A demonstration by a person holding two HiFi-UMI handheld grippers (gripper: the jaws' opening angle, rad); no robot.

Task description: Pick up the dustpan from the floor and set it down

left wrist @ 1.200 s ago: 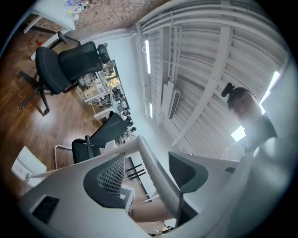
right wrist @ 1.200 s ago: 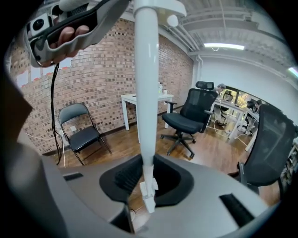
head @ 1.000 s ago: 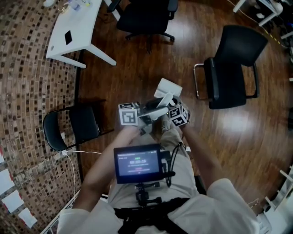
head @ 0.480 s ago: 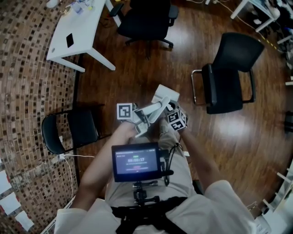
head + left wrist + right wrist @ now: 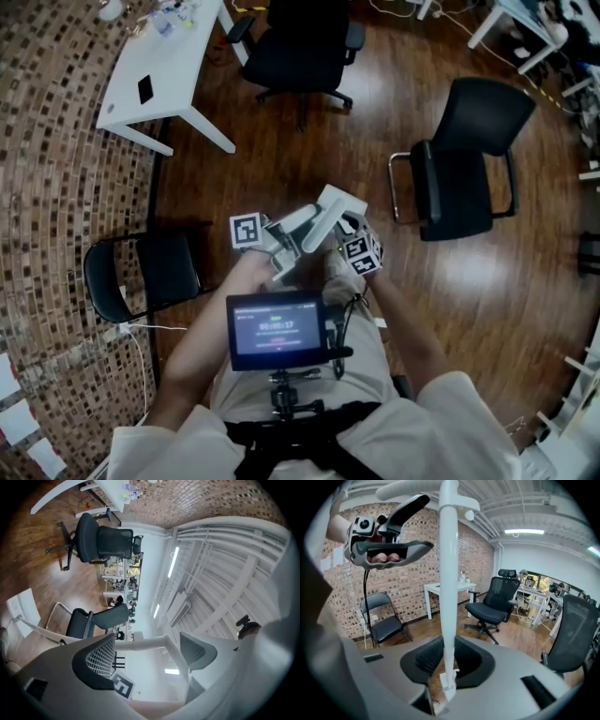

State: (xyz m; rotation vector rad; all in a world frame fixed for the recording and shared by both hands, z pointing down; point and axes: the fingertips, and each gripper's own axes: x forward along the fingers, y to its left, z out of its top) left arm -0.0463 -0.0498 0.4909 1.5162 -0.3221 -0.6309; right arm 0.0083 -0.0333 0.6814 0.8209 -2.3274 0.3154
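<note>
Jaws of the right gripper (image 5: 449, 660) are clamping the white dustpan (image 5: 449, 573) by its long handle, which is crossing straight between them, raised off the floor. Left gripper (image 5: 147, 651) jaws have just been opening wide, straddling the handle's curved end without pressing. Beyond the dustpan, dark wooden floor (image 5: 281, 141) is stretching toward a white worktop (image 5: 159, 75).

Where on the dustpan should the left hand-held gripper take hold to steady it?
Take its slim straight handle, beyond where the right hand-held gripper is shut on it. Come side-on, jaws across the shaft; the pan looks too broad. The left hand-held gripper, jaws just opened, straddles that handle.
</note>
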